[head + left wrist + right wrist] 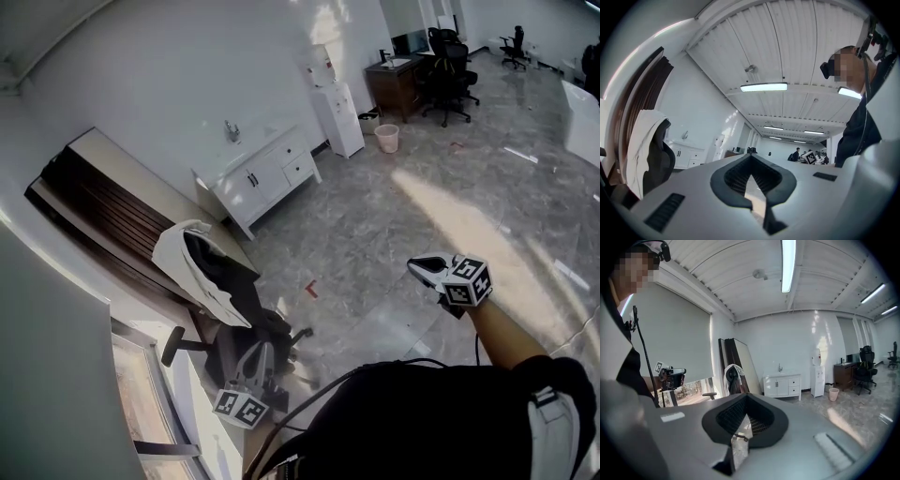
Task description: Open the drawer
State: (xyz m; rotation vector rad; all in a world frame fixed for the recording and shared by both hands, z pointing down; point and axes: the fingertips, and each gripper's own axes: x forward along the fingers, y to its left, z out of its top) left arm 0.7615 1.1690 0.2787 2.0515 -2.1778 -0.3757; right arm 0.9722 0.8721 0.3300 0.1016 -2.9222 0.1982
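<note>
A white cabinet (265, 174) stands against the far wall, with doors on the left and two small drawers (297, 159) on the right. All of them are closed. The right gripper view shows the cabinet (782, 386) well ahead across the room, and it appears small in the left gripper view (686, 157). My left gripper (257, 354) is low near my body, shut and empty (751, 187). My right gripper (427, 269) is held out over the grey floor. Its jaws are together with nothing between them (743, 427). Both are far from the cabinet.
An office chair draped with a white garment (201, 265) stands close on the left, beside dark wooden panels (98, 202) leaning on the wall. Past the cabinet are a water dispenser (337, 114), a pink bin (386, 138) and a desk with black chairs (448, 70).
</note>
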